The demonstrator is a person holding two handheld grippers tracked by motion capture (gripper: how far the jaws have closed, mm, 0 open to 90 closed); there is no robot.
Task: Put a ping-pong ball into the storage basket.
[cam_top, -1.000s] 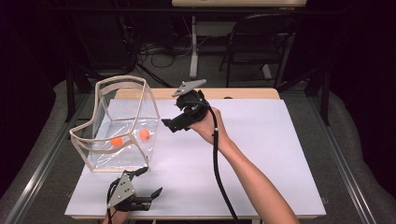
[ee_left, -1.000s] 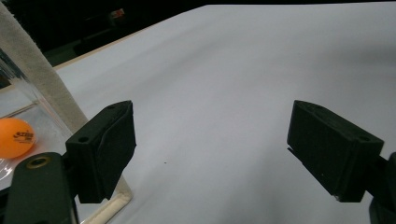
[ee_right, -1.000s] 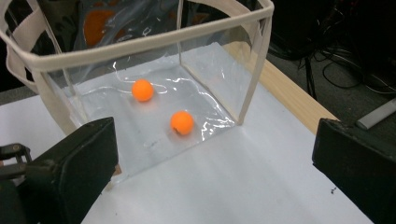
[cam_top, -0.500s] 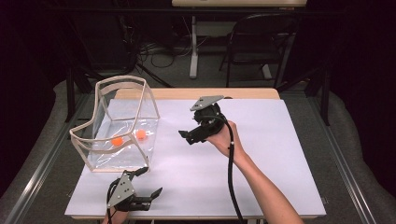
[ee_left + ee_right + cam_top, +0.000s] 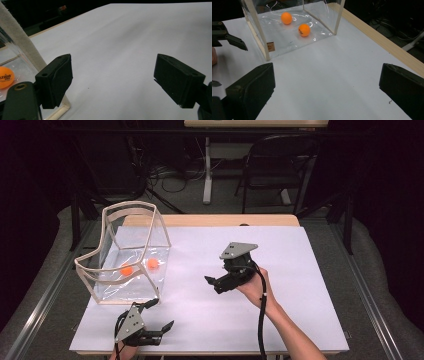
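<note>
Orange balls lie inside clear box.

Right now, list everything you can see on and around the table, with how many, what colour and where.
clear bag: one, transparent with cream edging, standing open on the table's left side.
orange balls: two, orange, lying apart on the bag's floor.
white sheet: one, white, covering the tabletop.
table: one, pale wood edge along the far side.
chair: one, dark, behind the table.
left tool: one, black, open, near the bag's front corner.
right tool: one, black, open, above mid-table, holding nothing.
</note>
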